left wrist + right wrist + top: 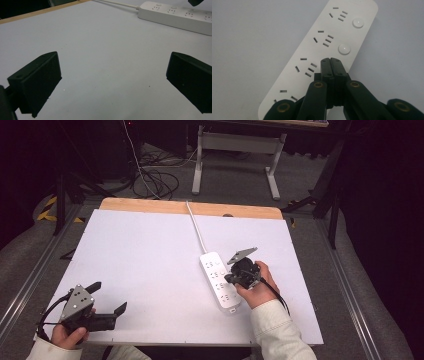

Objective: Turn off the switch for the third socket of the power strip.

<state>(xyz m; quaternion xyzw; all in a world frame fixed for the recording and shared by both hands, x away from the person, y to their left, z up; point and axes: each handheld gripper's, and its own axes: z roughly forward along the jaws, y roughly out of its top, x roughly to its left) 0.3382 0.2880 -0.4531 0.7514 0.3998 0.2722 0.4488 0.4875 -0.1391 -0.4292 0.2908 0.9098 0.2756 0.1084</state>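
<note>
Long white plastic power strip (220,280) lies right of centre on the white bench (150,260). Right gripper (331,60) clenched, empty, tip over a round switch button (third along, likely). Next: press straight down. Left gripper (107,297) released, idle near-left.

From the high view we look forward and down over the whole table (150,250). Our left gripper view skims low across it towards the power strip (175,15). Our right gripper view hangs close above that strip (322,50), shared by all 3.
</note>
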